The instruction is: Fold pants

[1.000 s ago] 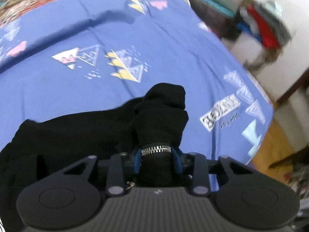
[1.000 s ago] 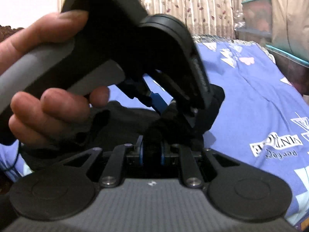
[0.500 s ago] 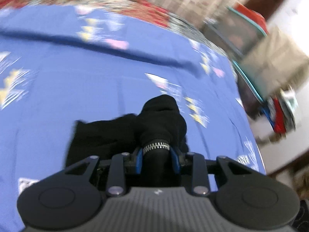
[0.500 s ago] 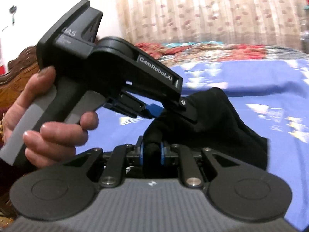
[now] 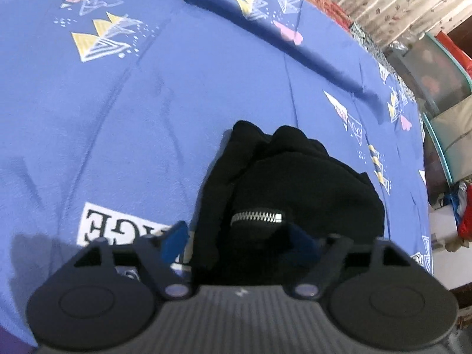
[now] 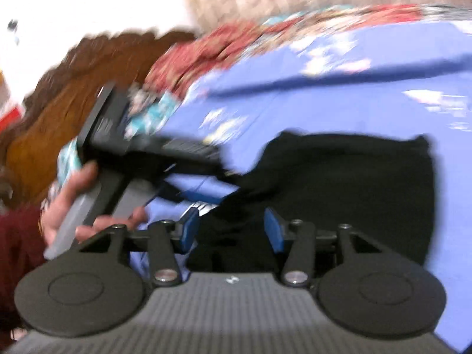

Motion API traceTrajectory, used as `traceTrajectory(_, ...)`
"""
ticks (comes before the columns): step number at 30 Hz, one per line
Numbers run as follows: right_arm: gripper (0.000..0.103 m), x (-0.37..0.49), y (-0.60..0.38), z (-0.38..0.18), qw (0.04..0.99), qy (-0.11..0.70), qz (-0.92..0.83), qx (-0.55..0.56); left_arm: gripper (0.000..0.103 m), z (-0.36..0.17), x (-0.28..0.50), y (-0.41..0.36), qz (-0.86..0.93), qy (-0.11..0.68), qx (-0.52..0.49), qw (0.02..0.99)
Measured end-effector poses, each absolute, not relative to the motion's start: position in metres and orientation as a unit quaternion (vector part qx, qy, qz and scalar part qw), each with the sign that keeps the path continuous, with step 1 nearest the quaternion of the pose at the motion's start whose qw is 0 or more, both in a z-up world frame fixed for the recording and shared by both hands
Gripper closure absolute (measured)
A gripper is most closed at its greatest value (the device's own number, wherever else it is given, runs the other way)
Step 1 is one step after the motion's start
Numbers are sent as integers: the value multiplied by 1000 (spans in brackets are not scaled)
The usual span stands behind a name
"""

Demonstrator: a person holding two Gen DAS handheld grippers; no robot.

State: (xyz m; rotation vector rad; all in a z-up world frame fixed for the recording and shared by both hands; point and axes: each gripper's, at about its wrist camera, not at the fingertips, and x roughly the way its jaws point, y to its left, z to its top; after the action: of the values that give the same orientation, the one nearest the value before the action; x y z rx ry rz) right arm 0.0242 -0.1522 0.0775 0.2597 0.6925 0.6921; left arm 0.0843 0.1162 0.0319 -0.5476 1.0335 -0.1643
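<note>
The black pants point(image 5: 298, 194) lie bunched in a folded heap on the blue patterned bedsheet point(image 5: 124, 112), a silver zipper point(image 5: 258, 216) showing near me. My left gripper point(image 5: 240, 240) hangs just over their near edge; its jaws are opening and the blue pads stand clear of the cloth. In the blurred right wrist view the pants point(image 6: 354, 183) spread flat and dark. My right gripper point(image 6: 230, 231) is also opening over their near edge, pads apart from the fabric. The left gripper's black body and the hand holding it point(image 6: 88, 206) sit at the left there.
A carved wooden headboard point(image 6: 73, 94) and red patterned bedding point(image 6: 236, 41) lie beyond the sheet. Curtains point(image 5: 398, 3), a teal-rimmed container point(image 5: 436, 67) and stacked clothes point(image 5: 460, 206) stand past the bed's right edge. Open sheet stretches left of the pants.
Both grippers have let go of the black pants and opened their jaws. The pants now rest on the sheet. The left gripper has swung across and rolled; the right view has shifted too.
</note>
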Motion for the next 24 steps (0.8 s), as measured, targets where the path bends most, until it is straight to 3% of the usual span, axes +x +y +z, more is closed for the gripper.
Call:
traceTrajectory(4, 52, 16, -199, 72, 892, 340, 256, 152, 22, 39, 67, 115, -100, 468, -270, 835)
traceTrajectory(5, 56, 13, -205, 67, 891, 345, 248, 160, 27, 41, 63, 113, -101, 467, -264, 837)
traceTrajectory(8, 73, 12, -206, 51, 885, 374, 226, 163, 70, 43, 58, 96, -93, 485, -211, 844)
traceTrajectory(9, 74, 9, -204, 46, 882, 383, 223, 159, 78, 42, 54, 92, -83, 493, -190, 845)
traceTrajectory(14, 74, -17, -191, 31, 877, 418, 216, 100, 80, 27, 36, 92, -58, 507, -173, 842)
traceTrajectory(24, 71, -12, -196, 48, 891, 387, 214, 102, 76, 40, 13, 83, -44, 489, -142, 859)
